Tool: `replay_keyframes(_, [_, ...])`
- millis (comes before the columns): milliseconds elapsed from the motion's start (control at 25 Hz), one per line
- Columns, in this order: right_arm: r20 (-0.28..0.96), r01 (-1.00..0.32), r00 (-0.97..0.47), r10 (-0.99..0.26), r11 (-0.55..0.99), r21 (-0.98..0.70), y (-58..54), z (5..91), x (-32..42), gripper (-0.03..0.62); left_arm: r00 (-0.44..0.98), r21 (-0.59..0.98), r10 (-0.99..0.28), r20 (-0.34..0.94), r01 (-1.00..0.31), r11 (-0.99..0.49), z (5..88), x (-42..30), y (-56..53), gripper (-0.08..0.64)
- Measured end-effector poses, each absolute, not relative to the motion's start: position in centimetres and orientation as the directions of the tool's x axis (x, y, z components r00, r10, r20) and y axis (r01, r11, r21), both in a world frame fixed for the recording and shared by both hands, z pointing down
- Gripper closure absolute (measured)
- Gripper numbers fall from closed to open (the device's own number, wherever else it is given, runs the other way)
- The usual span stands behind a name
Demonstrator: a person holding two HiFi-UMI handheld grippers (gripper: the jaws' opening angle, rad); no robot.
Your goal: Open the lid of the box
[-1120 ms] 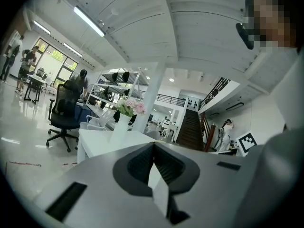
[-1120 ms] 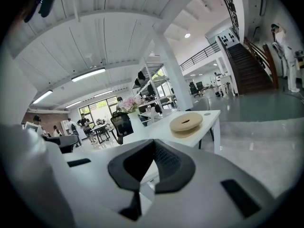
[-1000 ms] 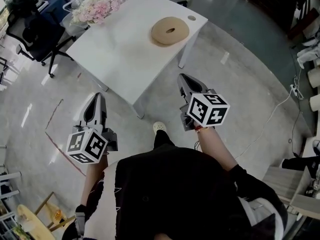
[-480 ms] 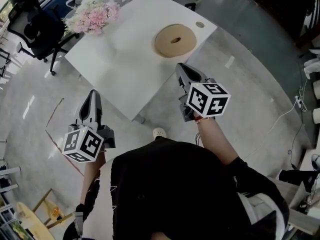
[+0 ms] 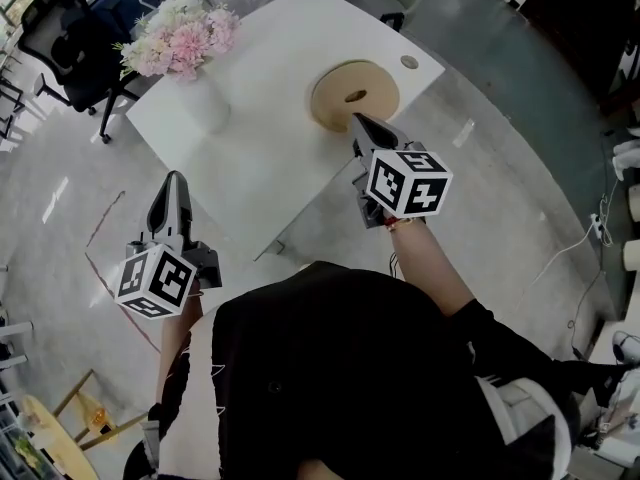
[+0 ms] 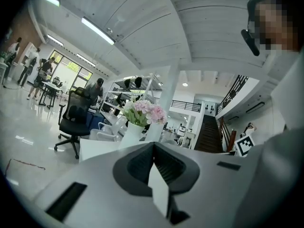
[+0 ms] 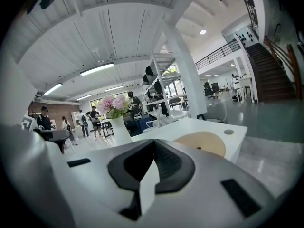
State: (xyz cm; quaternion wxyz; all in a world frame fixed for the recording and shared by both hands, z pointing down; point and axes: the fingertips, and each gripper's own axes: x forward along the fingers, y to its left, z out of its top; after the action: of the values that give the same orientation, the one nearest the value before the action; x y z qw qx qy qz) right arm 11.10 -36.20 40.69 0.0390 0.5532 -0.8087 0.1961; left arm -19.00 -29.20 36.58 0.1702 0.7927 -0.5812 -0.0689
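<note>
The box is a flat round tan one with a small hole in its lid [image 5: 355, 96]. It lies on the white table [image 5: 270, 78] near the right corner and shows low and wide in the right gripper view [image 7: 202, 143]. My right gripper [image 5: 357, 120] is shut and empty. Its tip overlaps the table edge just short of the box, and whether they touch cannot be told. My left gripper [image 5: 172, 180] is also shut with nothing in it, over the floor to the left of the table. Both pairs of jaws meet along a line in their own views [image 6: 153, 144] [image 7: 153, 141].
A white vase [image 5: 205, 108] of pink flowers [image 5: 175, 38] stands at the table's left end. A black office chair [image 5: 70, 38] is beyond it. A cable [image 5: 560, 208] trails over the grey floor at the right. People stand far off in the hall.
Both grippers have come forward toward the table. The right tip, over the floor before, now overlaps the table edge by the round box. Both stay shut.
</note>
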Motion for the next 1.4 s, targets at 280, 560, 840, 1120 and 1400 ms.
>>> replay_keyframes(280, [0.386, -0.918, -0.397, -0.833, 0.362, -0.164, -40.2, 43.7, 10.7, 0.588, 0.239, 0.347, -0.967, 0.091, -0.917, -0.194, 36.6, -20.4, -30.7, 0.549])
replay_keyframes(560, [0.465, -0.907, -0.402, -0.789, 0.413, -0.085, -43.1, 46.3, 9.7, 0.537, 0.159, 0.344, -0.982, 0.104, -0.932, -0.114, 37.0, -22.4, -30.8, 0.549])
replay_keyframes(840, [0.506, -0.889, -0.43, -0.748, 0.449, -0.092, -44.3, 48.1, 8.4, 0.493, 0.116, 0.343, -0.985, 0.129, -0.937, -0.065, 37.9, -23.4, -30.8, 0.549])
replay_keyframes(1120, [0.525, -0.873, -0.436, -0.731, 0.485, -0.049, -44.6, 49.0, 7.5, 0.415, 0.102, 0.336, -0.983, 0.15, -0.941, -0.046, 38.6, -23.5, -30.9, 0.549])
replay_keyframes(1400, [0.6, -0.869, -0.369, -0.71, 0.492, 0.048, -44.6, 50.8, 7.6, 0.396, 0.088, 0.335, -0.985, 0.152, -0.942, -0.032, 38.5, -23.8, -30.8, 0.549])
